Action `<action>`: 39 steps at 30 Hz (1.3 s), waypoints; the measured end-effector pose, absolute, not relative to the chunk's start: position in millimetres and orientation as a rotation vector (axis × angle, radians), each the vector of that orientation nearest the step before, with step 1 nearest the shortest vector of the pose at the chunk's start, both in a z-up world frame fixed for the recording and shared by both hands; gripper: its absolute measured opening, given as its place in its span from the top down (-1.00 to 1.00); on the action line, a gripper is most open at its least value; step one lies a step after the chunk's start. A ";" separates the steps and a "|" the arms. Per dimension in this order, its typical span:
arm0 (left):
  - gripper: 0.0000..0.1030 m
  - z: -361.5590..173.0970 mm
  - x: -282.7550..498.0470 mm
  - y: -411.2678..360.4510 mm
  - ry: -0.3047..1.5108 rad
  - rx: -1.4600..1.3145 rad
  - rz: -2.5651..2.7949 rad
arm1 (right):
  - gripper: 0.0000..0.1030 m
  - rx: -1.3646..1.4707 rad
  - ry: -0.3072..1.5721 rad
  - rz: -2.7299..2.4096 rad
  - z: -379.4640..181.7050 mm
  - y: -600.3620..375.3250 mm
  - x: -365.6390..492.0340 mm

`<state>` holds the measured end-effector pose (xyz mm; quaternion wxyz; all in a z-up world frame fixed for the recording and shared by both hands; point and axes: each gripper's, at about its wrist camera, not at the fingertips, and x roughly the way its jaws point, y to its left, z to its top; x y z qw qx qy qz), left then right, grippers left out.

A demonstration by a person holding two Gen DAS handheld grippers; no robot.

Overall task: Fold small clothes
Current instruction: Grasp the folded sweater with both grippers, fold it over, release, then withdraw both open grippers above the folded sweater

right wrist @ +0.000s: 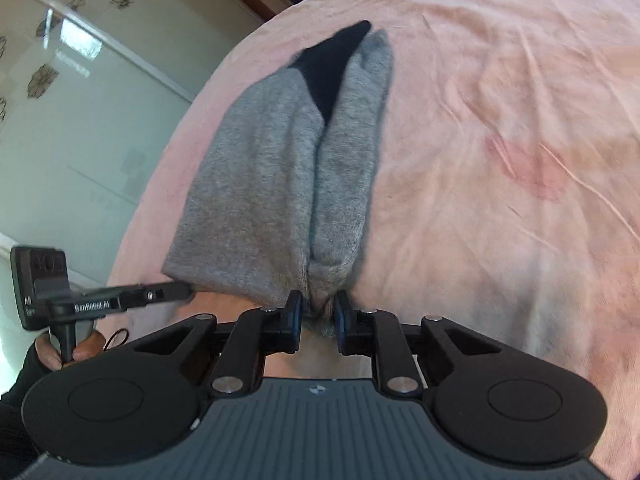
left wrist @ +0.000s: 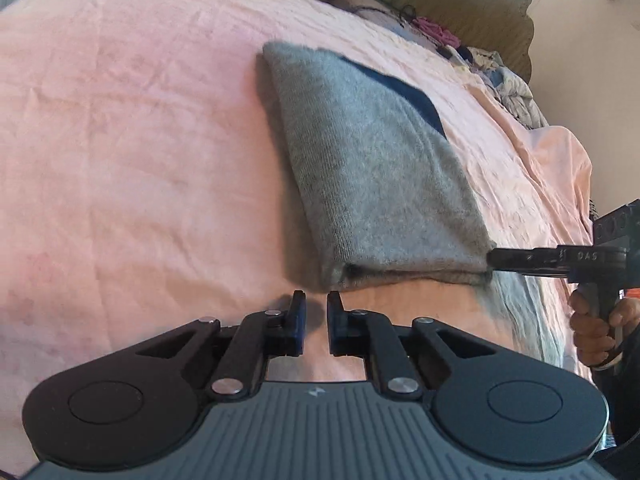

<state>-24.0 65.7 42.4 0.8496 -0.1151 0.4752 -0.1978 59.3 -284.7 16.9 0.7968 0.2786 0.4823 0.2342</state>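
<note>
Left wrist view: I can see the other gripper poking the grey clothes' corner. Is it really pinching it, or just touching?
Observer: Pinching. In the right wrist view, the right gripper has a bunched bit of the grey garment squeezed in its jaws.
Operator: Does the top look flat from there?
Observer: No. A deep crease runs down its middle, splitting it into two humps.
Operator: What's beside the pink sheet?
Observer: A glassy panel with flower patterns.
</note>
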 end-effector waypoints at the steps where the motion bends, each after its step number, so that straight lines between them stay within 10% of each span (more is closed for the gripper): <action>1: 0.78 54.0 -26.3 64.3 0.937 -0.199 -0.391 | 0.39 0.608 1.002 0.486 23.3 -288.9 59.6; 4: -0.17 85.9 -25.6 46.5 0.733 -0.094 -0.360 | -0.42 0.620 0.843 0.434 56.3 -300.8 72.8; 5: -0.85 93.1 -20.2 35.2 0.666 -0.070 -0.356 | -0.62 0.614 0.805 0.421 64.6 -300.8 82.0; 6: -0.90 94.8 -16.2 25.0 0.604 -0.048 -0.359 | -0.61 0.609 0.784 0.416 70.4 -299.1 95.2; 13: -0.88 45.0 35.5 -53.7 0.722 0.136 -0.428 | -0.11 0.462 0.904 0.264 55.1 -255.3 213.6; 15: -0.95 26.9 35.9 -60.8 0.727 0.157 -0.416 | 0.72 0.386 0.934 0.289 45.8 -239.1 231.9; 21: -1.00 20.8 27.3 -65.0 0.675 0.203 -0.416 | 0.73 0.173 0.929 0.241 33.6 -223.3 256.8; 24: -1.00 43.7 25.2 -43.0 0.666 0.085 -0.440 | 0.08 0.160 0.893 0.186 52.0 -228.5 241.8; 39: -1.00 35.5 55.4 -45.9 0.716 0.094 -0.364 | -0.08 0.225 0.853 0.336 41.6 -191.0 199.5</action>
